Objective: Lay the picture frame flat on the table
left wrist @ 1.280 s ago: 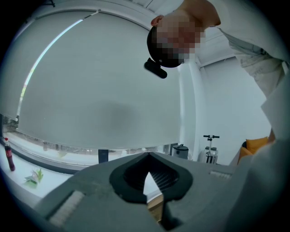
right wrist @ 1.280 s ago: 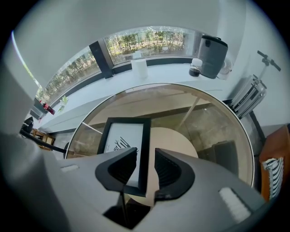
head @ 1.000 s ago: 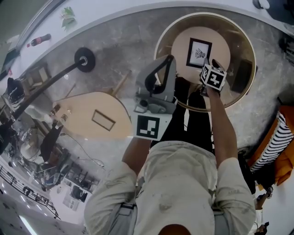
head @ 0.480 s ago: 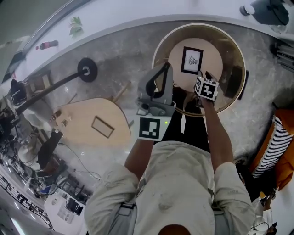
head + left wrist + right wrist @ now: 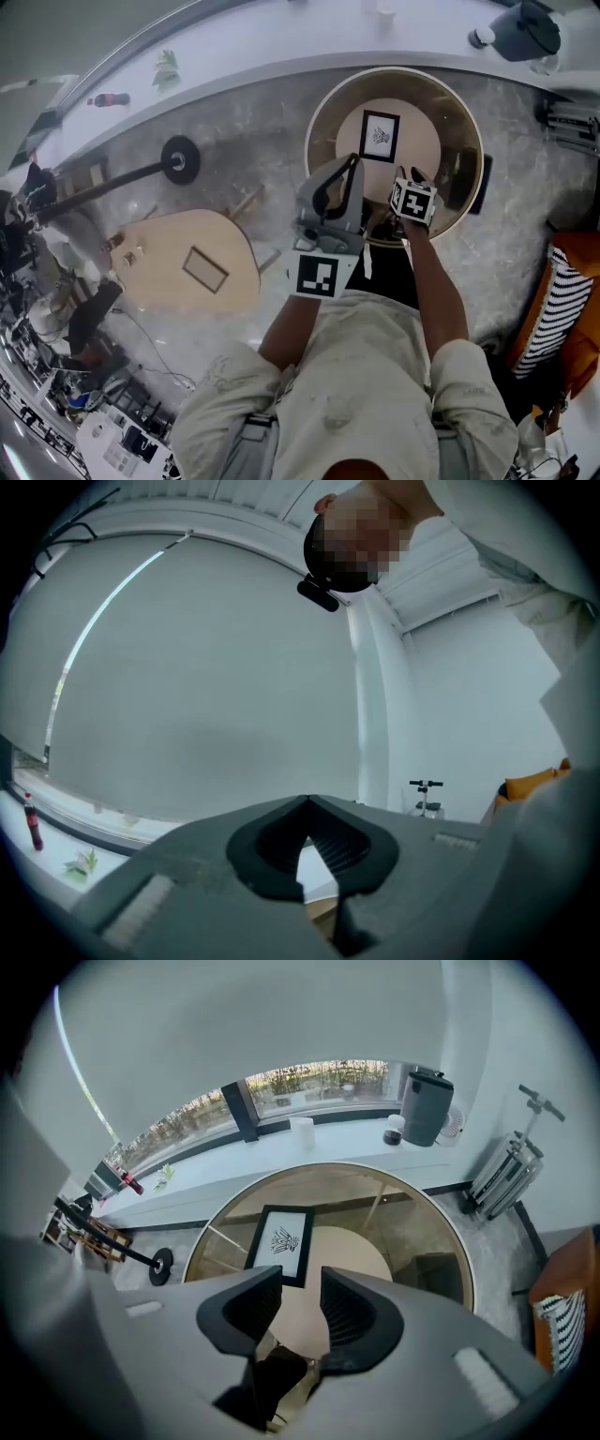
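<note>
The black picture frame (image 5: 380, 137) (image 5: 281, 1241) lies flat on the round wooden top under the glass table (image 5: 323, 112), print facing up. Nothing touches it. In the head view my right gripper (image 5: 412, 180) hovers over the table's near edge, short of the frame. The right gripper view shows it (image 5: 300, 1299) open and empty, the frame lying beyond its left jaw. My left gripper (image 5: 343, 178) is raised beside the table and points upward. In its own view it (image 5: 307, 804) is shut on nothing, with only ceiling and wall ahead.
A low wooden table (image 5: 159, 253) with a small frame (image 5: 205, 270) on it stands at the left. A stand with a round black base (image 5: 180, 159) lies across the floor. A grey appliance (image 5: 427, 1105) sits on the window sill. Orange and striped fabric (image 5: 562, 300) is at the right.
Both grippers and the person have drawn back from the round table. The right gripper now sits farther from the frame. The frame has stayed flat in the same spot.
</note>
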`<state>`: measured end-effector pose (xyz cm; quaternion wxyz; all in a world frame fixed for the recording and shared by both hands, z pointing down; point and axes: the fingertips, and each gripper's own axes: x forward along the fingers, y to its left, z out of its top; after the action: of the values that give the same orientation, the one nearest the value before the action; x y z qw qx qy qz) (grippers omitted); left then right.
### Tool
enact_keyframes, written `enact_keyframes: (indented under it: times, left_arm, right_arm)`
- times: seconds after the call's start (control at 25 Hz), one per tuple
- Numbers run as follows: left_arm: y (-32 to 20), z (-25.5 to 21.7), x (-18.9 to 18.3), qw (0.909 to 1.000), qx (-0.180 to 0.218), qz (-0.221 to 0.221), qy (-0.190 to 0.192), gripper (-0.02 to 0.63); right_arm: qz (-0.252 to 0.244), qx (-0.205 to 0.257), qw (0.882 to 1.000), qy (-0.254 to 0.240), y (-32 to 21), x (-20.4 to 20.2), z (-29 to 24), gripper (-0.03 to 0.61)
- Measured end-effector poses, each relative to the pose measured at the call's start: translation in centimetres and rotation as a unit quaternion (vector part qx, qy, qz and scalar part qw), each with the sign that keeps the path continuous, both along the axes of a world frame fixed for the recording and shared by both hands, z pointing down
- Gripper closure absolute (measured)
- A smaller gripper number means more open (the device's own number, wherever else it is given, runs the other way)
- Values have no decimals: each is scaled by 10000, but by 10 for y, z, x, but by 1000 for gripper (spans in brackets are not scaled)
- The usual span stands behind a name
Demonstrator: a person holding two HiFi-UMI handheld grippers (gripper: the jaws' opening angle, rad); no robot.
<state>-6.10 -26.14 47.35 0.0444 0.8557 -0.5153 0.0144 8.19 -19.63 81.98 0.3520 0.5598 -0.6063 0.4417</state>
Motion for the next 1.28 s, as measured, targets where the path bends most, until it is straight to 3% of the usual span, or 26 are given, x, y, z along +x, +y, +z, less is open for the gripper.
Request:
enact_keyframes:
  times: [0.2,0.48,0.76,1.28]
  left_arm:
    - [18,-23,13,9998,174,-27,102,611]
    - [35,-58,24,9988,489,-45,-50,611]
    - [43,-81,28,9986,505,-150,-75,611]
    - [48,-119,46,9967,802,-108,80,611]
  right_arm:
    - [14,220,9997,-116,12,7,-23,446]
    - [46,617,9978,-231,18,21,-62,445]
    - [-45,1097,9935,-298,16,36,-114,445]
    - [-123,2481,9685,-191,-16,68,-229,443]
